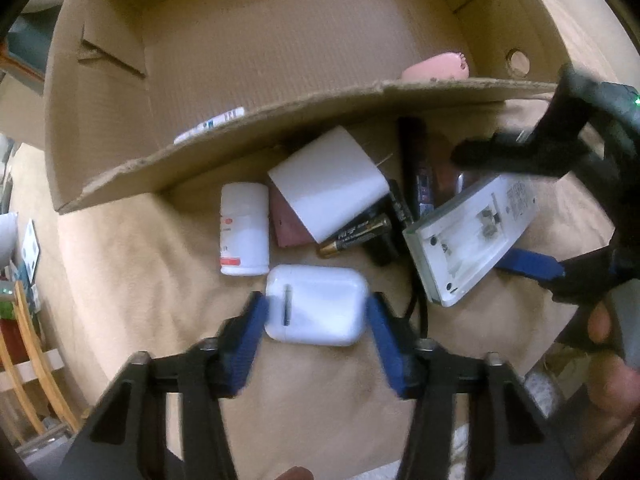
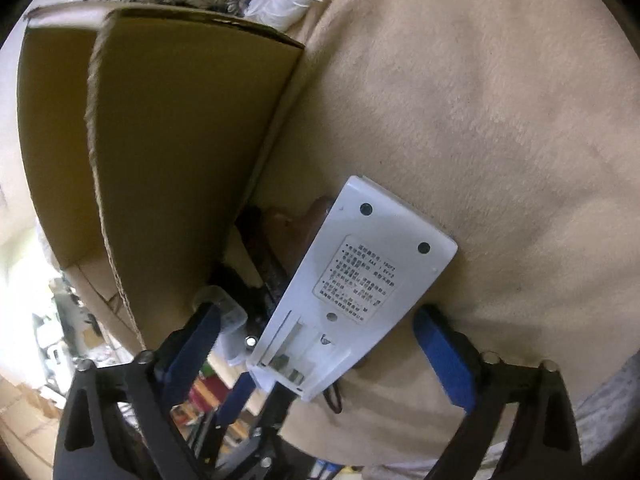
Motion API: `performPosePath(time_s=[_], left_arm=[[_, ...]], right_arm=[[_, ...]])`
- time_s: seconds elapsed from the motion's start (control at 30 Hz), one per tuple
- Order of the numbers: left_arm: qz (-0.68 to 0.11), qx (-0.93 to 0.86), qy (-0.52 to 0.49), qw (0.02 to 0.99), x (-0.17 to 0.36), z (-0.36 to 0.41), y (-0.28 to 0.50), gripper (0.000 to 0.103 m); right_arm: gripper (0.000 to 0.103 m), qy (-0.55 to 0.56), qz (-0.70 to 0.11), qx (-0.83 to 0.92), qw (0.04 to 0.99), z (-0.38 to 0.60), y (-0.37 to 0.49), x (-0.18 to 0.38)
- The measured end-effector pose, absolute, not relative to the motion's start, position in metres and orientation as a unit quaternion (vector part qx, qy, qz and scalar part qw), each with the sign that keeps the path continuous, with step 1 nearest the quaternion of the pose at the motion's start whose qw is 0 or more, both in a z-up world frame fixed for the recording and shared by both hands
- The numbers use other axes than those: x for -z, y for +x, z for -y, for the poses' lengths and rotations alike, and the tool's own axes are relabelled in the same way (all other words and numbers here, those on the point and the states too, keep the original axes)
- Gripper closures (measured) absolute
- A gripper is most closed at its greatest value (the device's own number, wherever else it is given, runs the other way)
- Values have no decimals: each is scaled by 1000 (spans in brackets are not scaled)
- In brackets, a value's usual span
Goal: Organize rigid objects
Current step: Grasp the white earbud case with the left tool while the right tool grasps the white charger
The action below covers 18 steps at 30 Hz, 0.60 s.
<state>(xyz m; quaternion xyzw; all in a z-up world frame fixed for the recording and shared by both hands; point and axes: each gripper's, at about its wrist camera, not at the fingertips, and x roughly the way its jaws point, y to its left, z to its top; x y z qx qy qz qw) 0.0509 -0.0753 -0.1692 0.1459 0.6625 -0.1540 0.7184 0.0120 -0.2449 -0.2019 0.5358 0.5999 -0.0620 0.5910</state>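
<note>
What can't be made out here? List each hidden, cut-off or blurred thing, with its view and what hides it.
- Pink object, left wrist view: the cardboard box front flap covers its lower part.
- Labelled white item inside the box, left wrist view: the same flap hides most of it.
- Remote control label, right wrist view: print too small to read.
- Dark items behind the remote, right wrist view: shadowed, partly covered.
- Right claw, left wrist view: blurred.

A glossy white plastic earbud case [image 1: 316, 306] is lying on matt, fuzzy beige cloth [image 1: 132, 280]. The brown corrugated cardboard box [image 1: 280, 60] is showing rough, torn edges. A smooth white plastic remote [image 2: 352, 284] is catching light, beside a shiny gold-and-black metal battery [image 1: 354, 236] and a matt white plastic charger block [image 1: 328, 182].
</note>
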Motion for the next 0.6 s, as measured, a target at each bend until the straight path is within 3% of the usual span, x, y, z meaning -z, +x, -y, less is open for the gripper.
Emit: performPosePath(time_s=[0.03, 0.13, 0.3, 0.4, 0.43, 0.6], left_arm=[[-658, 157, 145, 722, 165, 77, 51, 74], [-655, 158, 144, 724, 160, 80, 51, 79], [-660, 155, 129, 724, 158, 73, 54, 77], [-673, 147, 107, 717, 162, 64, 61, 64], [-677, 140, 103, 715, 165, 61, 63, 56], [-696, 130, 68, 703, 178, 54, 74, 51]], right_arm=[[41, 526, -603, 70, 597, 245, 11, 201], [51, 519, -594, 67, 611, 248, 6, 196], [53, 458, -596, 59, 657, 254, -7, 175], [53, 407, -603, 51, 684, 259, -9, 160], [53, 391, -608, 49, 689, 259, -8, 157], [53, 367, -609, 35, 702, 258, -4, 148]])
